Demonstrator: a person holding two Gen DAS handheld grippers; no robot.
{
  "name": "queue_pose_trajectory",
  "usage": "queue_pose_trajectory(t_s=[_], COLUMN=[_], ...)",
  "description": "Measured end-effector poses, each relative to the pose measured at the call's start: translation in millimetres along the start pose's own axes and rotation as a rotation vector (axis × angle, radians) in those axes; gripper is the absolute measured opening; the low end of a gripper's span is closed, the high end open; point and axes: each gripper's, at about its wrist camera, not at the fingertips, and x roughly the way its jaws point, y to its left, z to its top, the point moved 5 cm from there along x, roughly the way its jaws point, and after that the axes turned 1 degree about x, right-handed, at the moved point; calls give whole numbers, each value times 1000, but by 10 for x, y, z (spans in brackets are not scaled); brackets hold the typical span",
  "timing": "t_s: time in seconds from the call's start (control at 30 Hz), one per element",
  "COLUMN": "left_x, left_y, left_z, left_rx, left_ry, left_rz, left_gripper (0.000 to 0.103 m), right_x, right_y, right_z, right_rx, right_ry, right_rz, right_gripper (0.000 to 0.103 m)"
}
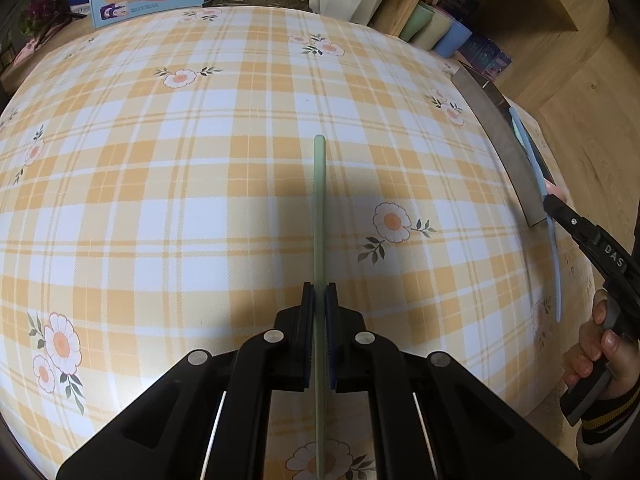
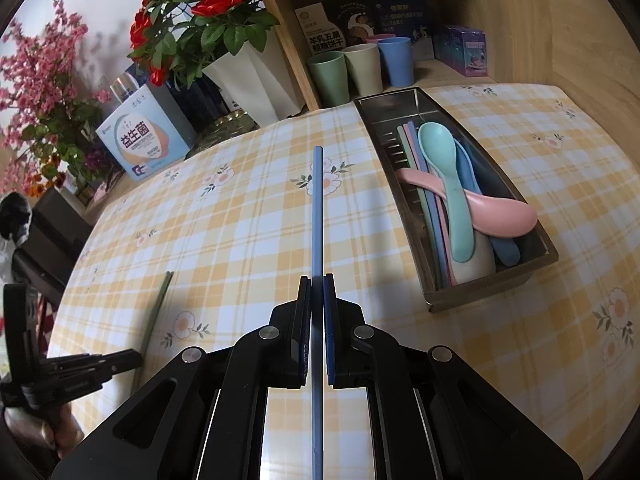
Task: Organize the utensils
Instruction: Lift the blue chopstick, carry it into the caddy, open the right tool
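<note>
Left gripper pinching green chopstick, spoon-filled tray only in right view

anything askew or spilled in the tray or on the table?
One oddity: the pink spoon lies crosswise in the metal tray, over the lengthwise chopsticks and under the teal spoon. Nothing looks spilled or damaged. The green chopstick and blue chopstick are each clamped in a gripper, not stray.
</note>
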Motion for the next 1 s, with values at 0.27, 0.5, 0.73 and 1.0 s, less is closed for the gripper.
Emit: queue_pose_trajectory(t_s=[0.27, 0.5, 0.73, 1.0], left_x=[86, 149, 147, 137], left_y=[-56, -53, -34, -63], left_z=[171, 300, 296, 287], left_rx=[35, 20, 4, 18], left_ry=[5, 0, -11, -18], left_rz=[29, 19, 4, 27], left_gripper=[6, 6, 7, 7], right_x=[-90, -89, 335, 625], right_y=[-118, -323, -557, -639], right_z=[106, 530, 901, 999], right_rx=[10, -55, -95, -40], right_ry=[-21, -39, 44, 80], right_rz=[10, -35, -80, -94], right_gripper=[6, 6, 6, 6])
